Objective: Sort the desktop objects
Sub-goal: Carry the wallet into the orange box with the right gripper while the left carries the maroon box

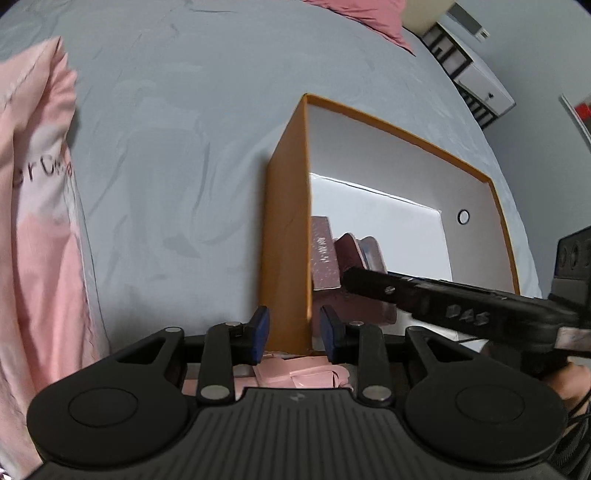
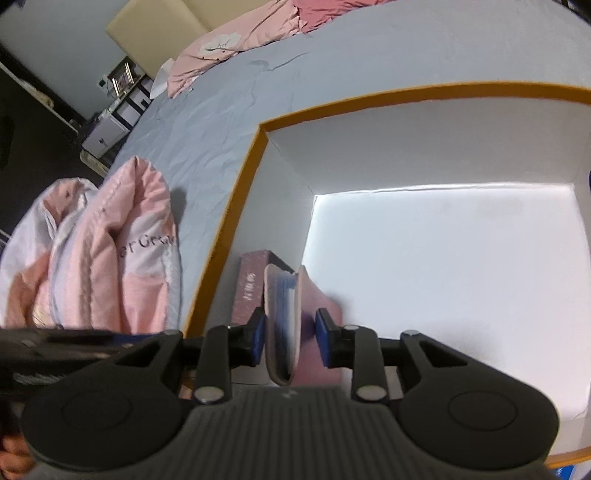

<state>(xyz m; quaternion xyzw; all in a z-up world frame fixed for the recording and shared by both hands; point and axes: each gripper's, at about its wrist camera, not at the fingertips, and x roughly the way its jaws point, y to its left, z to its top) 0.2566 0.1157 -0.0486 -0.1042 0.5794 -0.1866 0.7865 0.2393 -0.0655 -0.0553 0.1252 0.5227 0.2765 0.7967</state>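
Note:
An orange box with a white inside (image 1: 284, 229) stands on the blue-grey bed; it also shows in the right wrist view (image 2: 236, 206). My left gripper (image 1: 294, 334) straddles its near wall, jaws a little apart, one blue pad on each side. My right gripper (image 2: 290, 341) is inside the box with a pink and blue pouch (image 2: 282, 317) standing on edge between its pads; the jaws stand apart and the grip is unclear. A mauve carton (image 2: 249, 288) leans in the box's corner, also in the left wrist view (image 1: 325, 258). The right gripper's body (image 1: 443, 302) reaches into the box.
A pink and white quilt (image 2: 99, 243) lies bunched left of the box, also in the left wrist view (image 1: 37, 221). Pink bedding (image 2: 258, 33) lies at the far end. Shelves and cabinets (image 1: 469, 66) stand beyond the bed. Pink paper (image 1: 295, 373) lies under my left gripper.

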